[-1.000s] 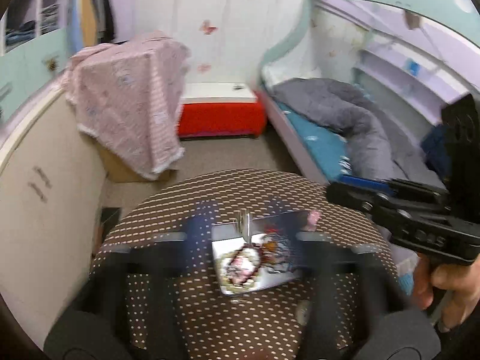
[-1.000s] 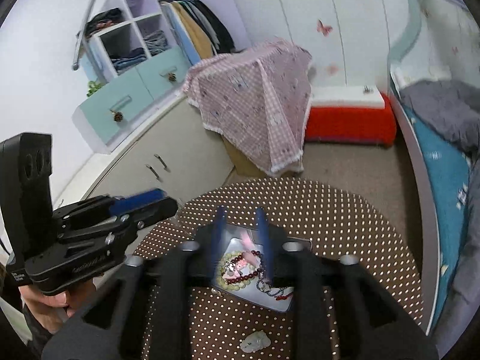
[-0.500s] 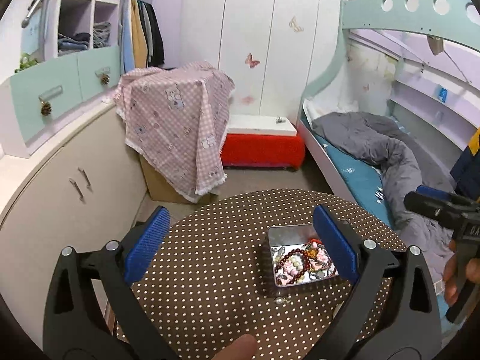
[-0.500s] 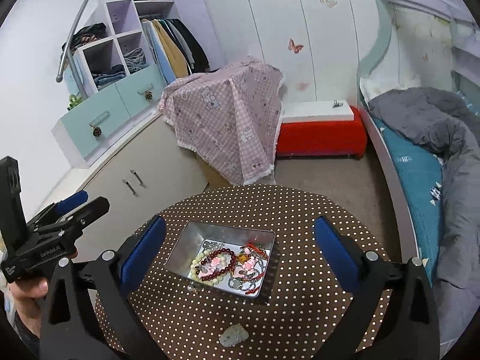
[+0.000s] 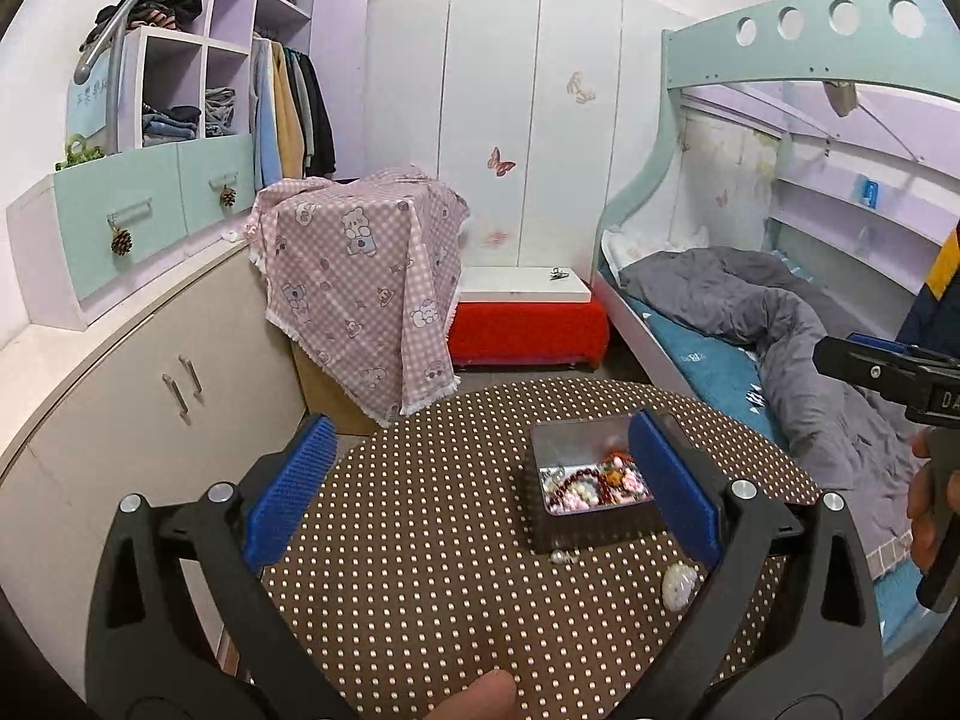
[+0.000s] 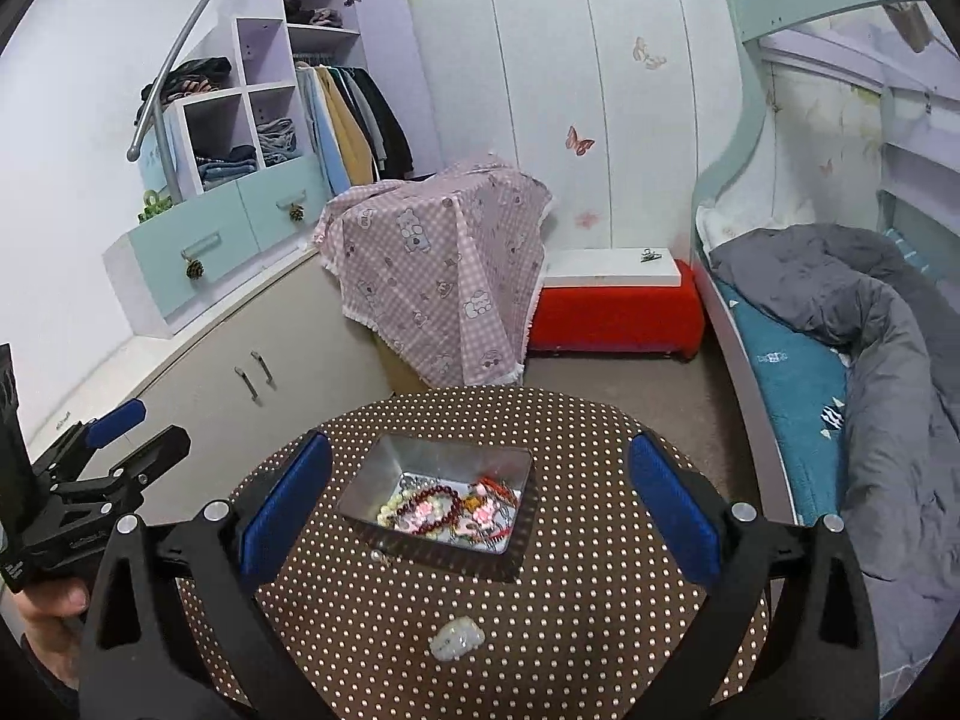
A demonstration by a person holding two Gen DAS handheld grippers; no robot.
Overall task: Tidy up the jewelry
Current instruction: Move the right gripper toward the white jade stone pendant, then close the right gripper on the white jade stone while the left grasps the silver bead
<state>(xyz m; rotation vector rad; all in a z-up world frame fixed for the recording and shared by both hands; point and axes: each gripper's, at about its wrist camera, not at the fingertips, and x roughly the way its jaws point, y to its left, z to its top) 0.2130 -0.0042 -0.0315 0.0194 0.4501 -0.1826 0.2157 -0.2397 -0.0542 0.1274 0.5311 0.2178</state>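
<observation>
Jewelry of red and pale beaded bracelets lies heaped in the open silver metal tin mid-table, one pale stone pendant loose at six o'clock, which either wide-open, empty gripper, left or right, might knock off.

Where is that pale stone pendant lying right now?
The pale pendant lies loose on the dotted table, nearer the camera than the metal tin, outside it.

Open metal tin of beaded bracelets (red, cream, pink), pale stone pendant nearby
</observation>
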